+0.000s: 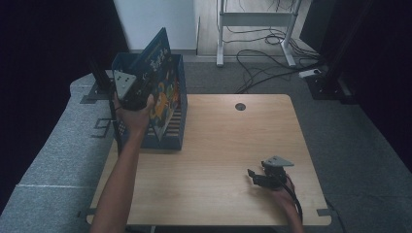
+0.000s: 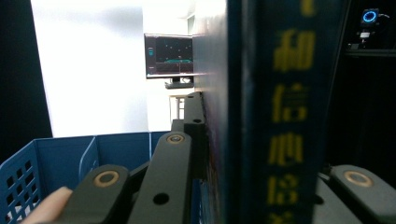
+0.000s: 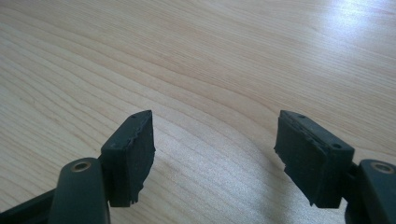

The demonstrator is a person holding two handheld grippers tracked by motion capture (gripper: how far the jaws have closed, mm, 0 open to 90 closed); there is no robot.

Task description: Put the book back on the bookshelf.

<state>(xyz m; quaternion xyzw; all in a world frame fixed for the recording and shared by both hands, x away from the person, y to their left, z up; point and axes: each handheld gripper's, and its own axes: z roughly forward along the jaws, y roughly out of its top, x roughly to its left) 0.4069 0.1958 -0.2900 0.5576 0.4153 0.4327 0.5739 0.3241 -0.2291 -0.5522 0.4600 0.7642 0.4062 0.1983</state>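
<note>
The left tool [image 1: 130,91] is clamped on a dark blue book [image 1: 163,92], 1 jaw on each face. In the left gripper view the book's spine [image 2: 280,112] stands straight ahead of that tool and runs top to bottom of the view, so the long axis is upright along the jaws. A column of yellow Chinese characters runs down the spine; they are too blurred to read. Yellow characters also cross the top of the cover in the high view, above bright cartoon figures, and I cannot read those either.

The book is thin, flat and rectangular, with a glossy cover. It stands on edge in a blue plastic crate [image 1: 171,141], tilted, its upper corner sticking out above the rim beyond the tool. The crate's walls are perforated with small square holes [image 2: 16,182], and a smooth divider stands inside, below and to the left of the jaws. The crate sits on the table [image 1: 218,145], a pale wood-grain top with rounded corners and a round dark cable hole [image 1: 240,107].

The right tool [image 3: 215,140] is released, its 2 black jaws spread wide over bare wood. Their rubbery pads [image 3: 135,154] look worn, with ragged edges. It rests low at the table's near edge, well apart from the book.
</note>
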